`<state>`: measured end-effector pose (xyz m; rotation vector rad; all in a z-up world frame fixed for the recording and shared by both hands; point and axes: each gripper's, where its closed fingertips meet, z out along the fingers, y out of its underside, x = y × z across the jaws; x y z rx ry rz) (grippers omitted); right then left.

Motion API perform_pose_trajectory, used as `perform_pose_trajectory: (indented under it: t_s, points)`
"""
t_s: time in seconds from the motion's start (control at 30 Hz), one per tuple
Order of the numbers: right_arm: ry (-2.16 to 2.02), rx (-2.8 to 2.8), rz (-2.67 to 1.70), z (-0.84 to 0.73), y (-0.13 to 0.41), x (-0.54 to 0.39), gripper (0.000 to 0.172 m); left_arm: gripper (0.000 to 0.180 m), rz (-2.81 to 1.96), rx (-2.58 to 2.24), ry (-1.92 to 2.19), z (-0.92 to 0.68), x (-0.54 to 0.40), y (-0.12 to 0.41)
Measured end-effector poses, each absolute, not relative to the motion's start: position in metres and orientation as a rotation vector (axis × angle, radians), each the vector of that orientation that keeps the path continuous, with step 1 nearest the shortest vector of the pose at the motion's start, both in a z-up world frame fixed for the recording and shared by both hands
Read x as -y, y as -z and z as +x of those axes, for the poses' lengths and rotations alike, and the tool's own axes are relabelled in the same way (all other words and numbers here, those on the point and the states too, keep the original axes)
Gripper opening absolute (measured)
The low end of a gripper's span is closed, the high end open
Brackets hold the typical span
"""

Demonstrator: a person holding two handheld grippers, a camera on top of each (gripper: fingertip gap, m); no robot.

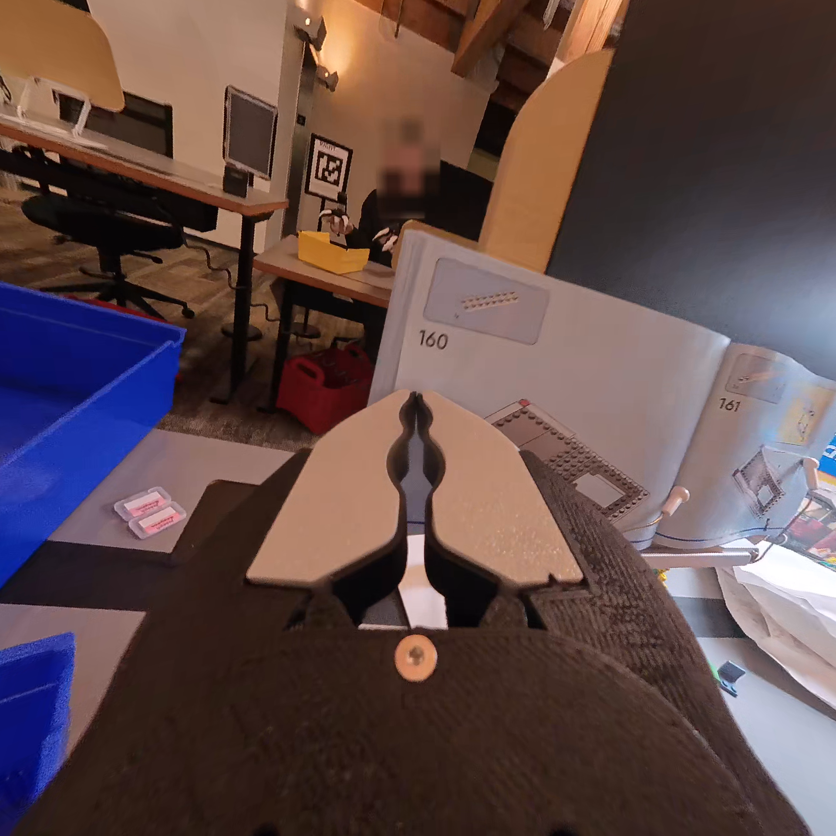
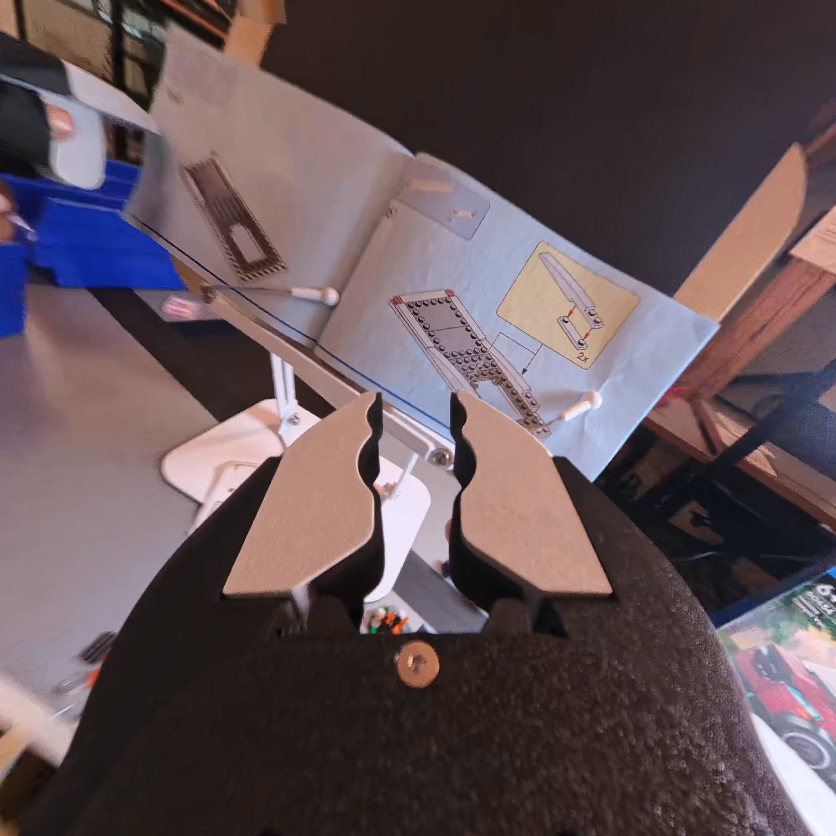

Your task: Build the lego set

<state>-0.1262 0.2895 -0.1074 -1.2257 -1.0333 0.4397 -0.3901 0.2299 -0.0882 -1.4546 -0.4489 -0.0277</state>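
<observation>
Left claw (image 1: 416, 397) was pressed fully together with nothing between the tips, hovering just short of the lower left corner of the instruction booklet (image 1: 565, 362).

Right claw (image 2: 416, 398) was spread and empty. The stand's ledge (image 2: 407, 434) crossed just beyond its gap, not touching either pad.

The booklet stood open and tilted back on a white book stand (image 2: 212, 457), presumably so its pages faced the person working. Two sprung page-holder arms with white tips pinned the spread flat: one on the left page (image 2: 316, 295), up and left of the right claw, and one on the right page (image 2: 583, 404), just right of its right finger.

A thin blue line (image 2: 344, 362) ran along the bottom of the pages. It was probably an elastic or cord keeping them down, but the blur made that hard to confirm.

Counts:
- 2 visible pages, 2 holder arms, 1 stand
- 2 small clear cases with pink labels (image 1: 149, 511) on the table, low and left of the left claw
- At least 2 blue bins left of it: a large one (image 1: 90, 384) and a nearer corner (image 1: 31, 705)
- 1 printed box (image 2: 787, 669), low and right of the right claw
- 1 person at a far desk with a yellow bin (image 1: 332, 251)
</observation>
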Motion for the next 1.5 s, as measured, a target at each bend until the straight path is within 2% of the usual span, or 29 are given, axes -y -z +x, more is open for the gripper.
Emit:
perform_pose_trajectory:
  t_s: [0.13, 0.43, 0.87, 1.5]
  points:
    - [-0.558, 1.025, -1.224, -0.074, 0.108, -0.238, 0.028, 0.000, -1.408, 0.346, -0.070, -0.375, -0.225, 0.063]
    - [-0.564, 0.967, -1.328, 0.043, 0.170, -0.189, 0.031, 0.000, -1.401, 0.211, -0.294, -0.357, -0.225, 0.040]
    - [-0.580, 0.928, -1.305, 0.062, 0.204, -0.190, 0.032, 0.000, -1.495, 0.110, -0.285, -0.301, -0.213, 0.110]
    - [-0.512, 0.980, -1.265, 0.059, 0.212, -0.183, 0.032, 0.000, -1.475, 0.090, -0.298, -0.278, -0.167, 0.156]
